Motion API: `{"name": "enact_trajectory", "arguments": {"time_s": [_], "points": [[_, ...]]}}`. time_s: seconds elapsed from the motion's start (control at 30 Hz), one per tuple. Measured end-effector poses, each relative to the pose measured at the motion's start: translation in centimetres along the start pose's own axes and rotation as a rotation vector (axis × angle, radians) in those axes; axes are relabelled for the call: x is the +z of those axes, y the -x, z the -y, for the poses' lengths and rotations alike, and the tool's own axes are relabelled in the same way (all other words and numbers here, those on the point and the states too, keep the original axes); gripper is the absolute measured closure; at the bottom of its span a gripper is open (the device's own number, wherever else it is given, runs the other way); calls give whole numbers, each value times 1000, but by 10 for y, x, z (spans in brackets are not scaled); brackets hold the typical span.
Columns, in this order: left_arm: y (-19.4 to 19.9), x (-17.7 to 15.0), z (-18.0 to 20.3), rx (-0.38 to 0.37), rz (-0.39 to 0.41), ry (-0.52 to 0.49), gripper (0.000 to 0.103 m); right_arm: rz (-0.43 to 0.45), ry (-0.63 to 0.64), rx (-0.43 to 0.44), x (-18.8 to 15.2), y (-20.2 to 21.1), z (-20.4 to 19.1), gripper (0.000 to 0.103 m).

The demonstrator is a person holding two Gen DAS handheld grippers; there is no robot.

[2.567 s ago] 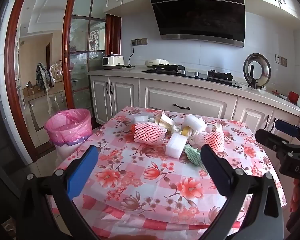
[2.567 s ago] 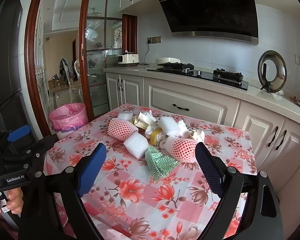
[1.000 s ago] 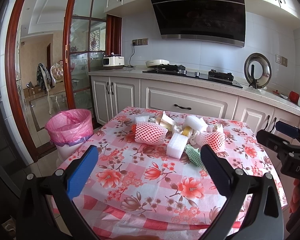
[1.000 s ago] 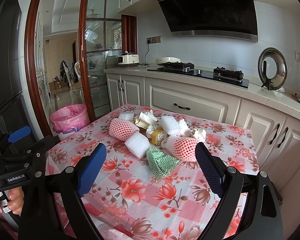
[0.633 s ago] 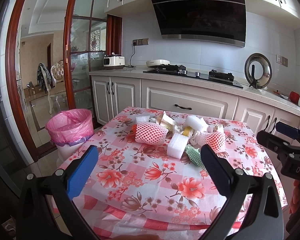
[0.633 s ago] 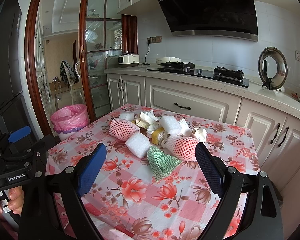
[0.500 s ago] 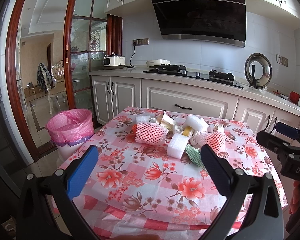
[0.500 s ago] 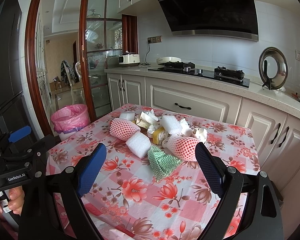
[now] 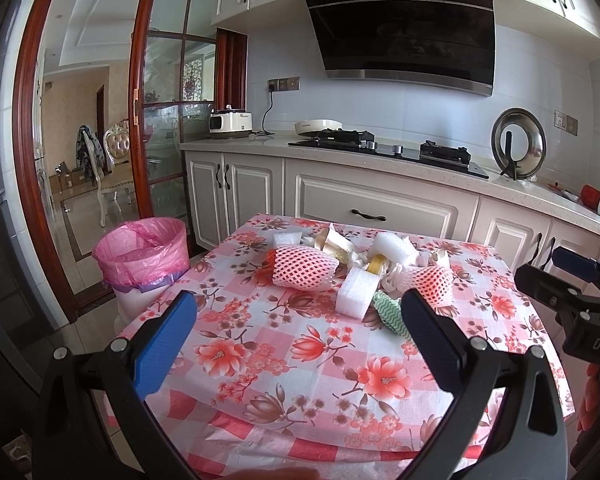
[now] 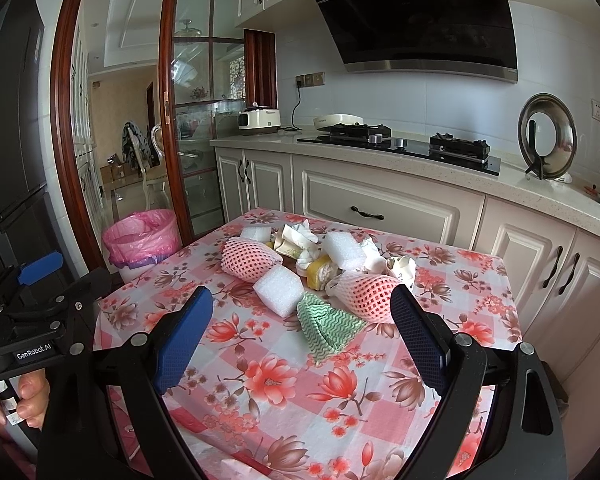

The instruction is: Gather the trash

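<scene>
A heap of trash lies on the floral tablecloth (image 9: 300,344): a pink foam net (image 9: 304,268) (image 10: 250,260), a second pink net (image 9: 430,280) (image 10: 368,292), white foam blocks (image 9: 354,292) (image 10: 280,290), a green wavy cloth (image 10: 326,326) (image 9: 388,314), and crumpled paper (image 10: 296,238). A bin with a pink liner (image 9: 142,254) (image 10: 142,238) stands on the floor left of the table. My left gripper (image 9: 296,320) is open, short of the heap, with nothing between its fingers. My right gripper (image 10: 302,316) is also open and empty, framing the green cloth.
Behind the table runs a counter with cream cabinets (image 9: 374,204), a gas hob (image 9: 384,148) and a rice cooker (image 9: 230,122). A wood-framed glass door (image 9: 160,140) stands behind the bin. In the left wrist view the other gripper shows at the right edge; a hand (image 10: 24,400) holds one handle.
Both views have drifted slightly closer to the table. Nothing on the table has moved and both grippers stay open.
</scene>
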State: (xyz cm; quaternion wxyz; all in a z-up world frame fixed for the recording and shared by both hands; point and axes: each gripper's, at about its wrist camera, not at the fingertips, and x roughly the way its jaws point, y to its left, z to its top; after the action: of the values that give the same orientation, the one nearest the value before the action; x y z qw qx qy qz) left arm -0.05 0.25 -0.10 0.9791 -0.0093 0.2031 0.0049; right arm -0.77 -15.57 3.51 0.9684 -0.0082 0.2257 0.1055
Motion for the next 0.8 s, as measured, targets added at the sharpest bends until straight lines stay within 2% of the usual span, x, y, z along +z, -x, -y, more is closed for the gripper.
{"name": "enact_trajectory", "arguments": {"time_s": [0.3, 0.53, 0.57, 0.8], "points": [[0, 0, -3, 0, -1, -1, 4, 1, -3, -1, 0, 0, 1, 18], [3, 6, -8, -21, 1, -14, 4, 9, -10, -3, -1, -2, -6, 18], [3, 6, -8, -41, -2, -18, 4, 8, -12, -1, -2, -3, -7, 18], [-8, 0, -7, -11, -20, -22, 4, -31, -39, -17, -12, -21, 8, 18]]}}
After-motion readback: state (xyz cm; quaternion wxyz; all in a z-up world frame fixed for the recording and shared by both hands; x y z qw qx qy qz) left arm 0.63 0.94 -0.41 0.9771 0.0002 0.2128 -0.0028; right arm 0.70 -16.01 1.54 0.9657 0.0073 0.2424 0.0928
